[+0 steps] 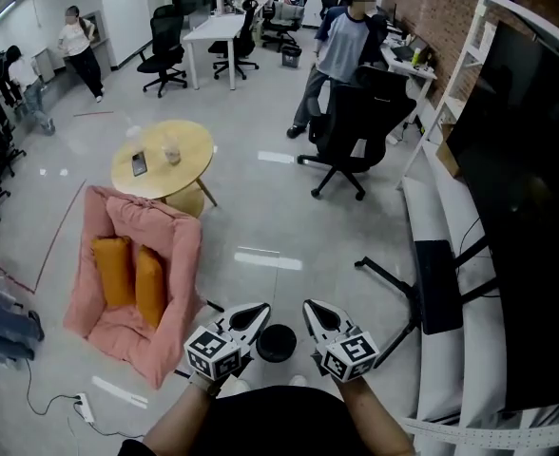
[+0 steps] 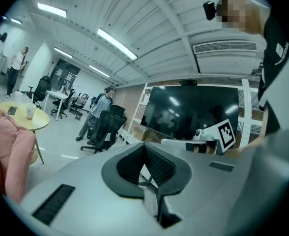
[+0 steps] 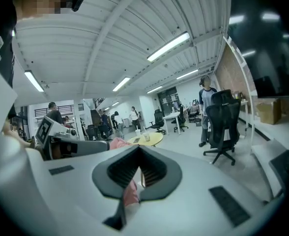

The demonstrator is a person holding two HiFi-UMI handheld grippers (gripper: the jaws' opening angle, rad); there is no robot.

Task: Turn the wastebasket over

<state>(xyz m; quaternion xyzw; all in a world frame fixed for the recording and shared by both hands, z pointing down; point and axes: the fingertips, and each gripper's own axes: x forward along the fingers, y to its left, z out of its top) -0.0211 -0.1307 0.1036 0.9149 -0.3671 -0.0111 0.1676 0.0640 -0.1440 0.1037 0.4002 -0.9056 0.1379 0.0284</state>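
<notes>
Seen from above in the head view, the black round wastebasket [image 1: 277, 342] stands on the grey floor close to my feet. I cannot tell which way up it is. My left gripper [image 1: 258, 312] hangs just left of it and above it, jaws shut with nothing in them. Just right of it, my right gripper [image 1: 311, 309] is shut and empty too. Both point forward, nearly level. The left gripper view shows its closed pads [image 2: 157, 163] against the room. So does the right gripper view, where its pads [image 3: 152, 168] meet. The basket is in neither gripper view.
A pink armchair [image 1: 132, 283] with orange cushions stands at the left, a round yellow table [image 1: 163, 157] behind it. A black office chair [image 1: 356, 126] and a standing person [image 1: 341, 50] are ahead. A large dark screen [image 1: 536, 188] and white bench [image 1: 451, 245] line the right.
</notes>
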